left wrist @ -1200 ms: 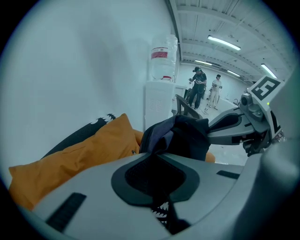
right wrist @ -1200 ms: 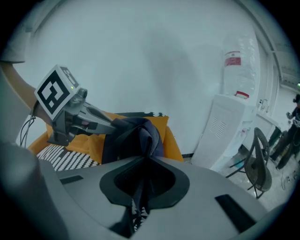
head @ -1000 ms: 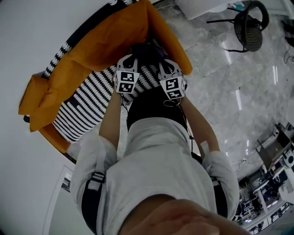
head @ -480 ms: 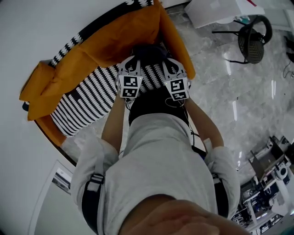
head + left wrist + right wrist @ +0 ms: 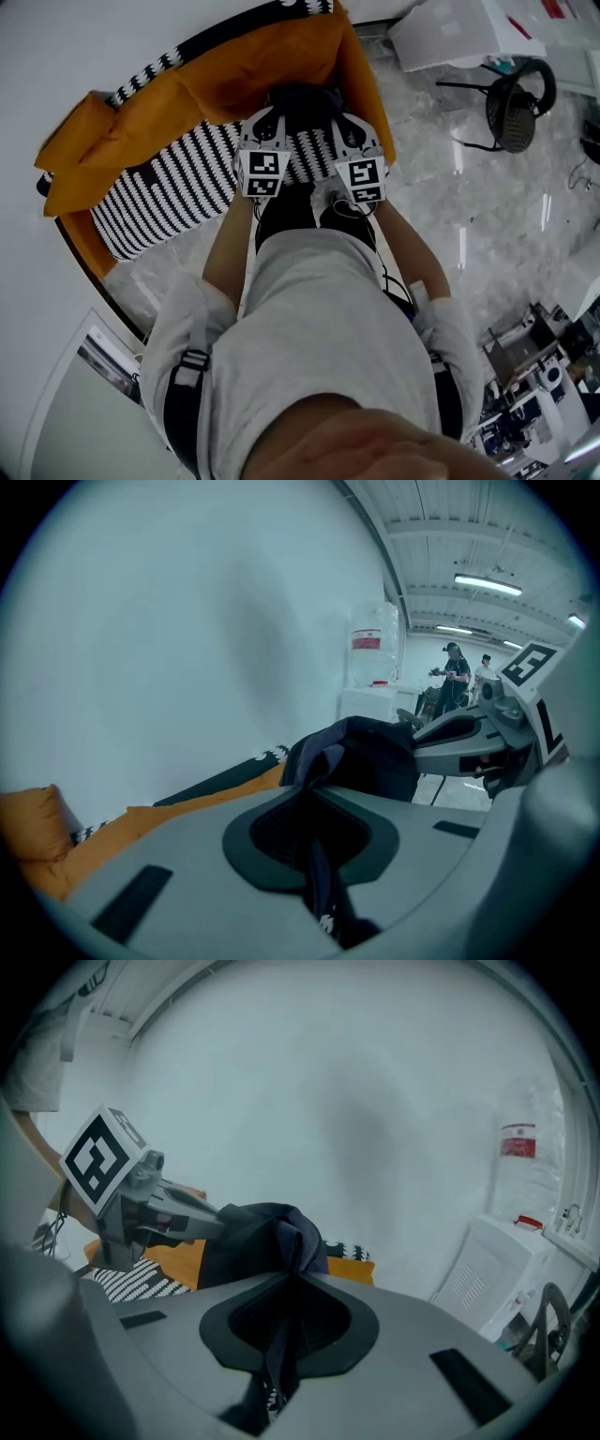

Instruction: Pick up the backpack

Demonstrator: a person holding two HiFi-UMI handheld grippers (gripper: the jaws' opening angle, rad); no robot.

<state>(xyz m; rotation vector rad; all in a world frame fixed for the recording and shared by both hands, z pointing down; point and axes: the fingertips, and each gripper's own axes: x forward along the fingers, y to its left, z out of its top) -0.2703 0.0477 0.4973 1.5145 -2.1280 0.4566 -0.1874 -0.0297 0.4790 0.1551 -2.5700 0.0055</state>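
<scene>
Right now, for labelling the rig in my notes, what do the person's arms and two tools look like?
Both the left tool and right tool are pale grey plastic with dark pads, each carrying a white cube printed with black square markers. The person wears pale sleeves ending near the elbows; a thin dark cable runs along the right arm.

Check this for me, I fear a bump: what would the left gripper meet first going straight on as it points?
First the dark fabric backpack that the left gripper clamps; beyond it, probably the plain white wall, though depth is unclear.
</scene>
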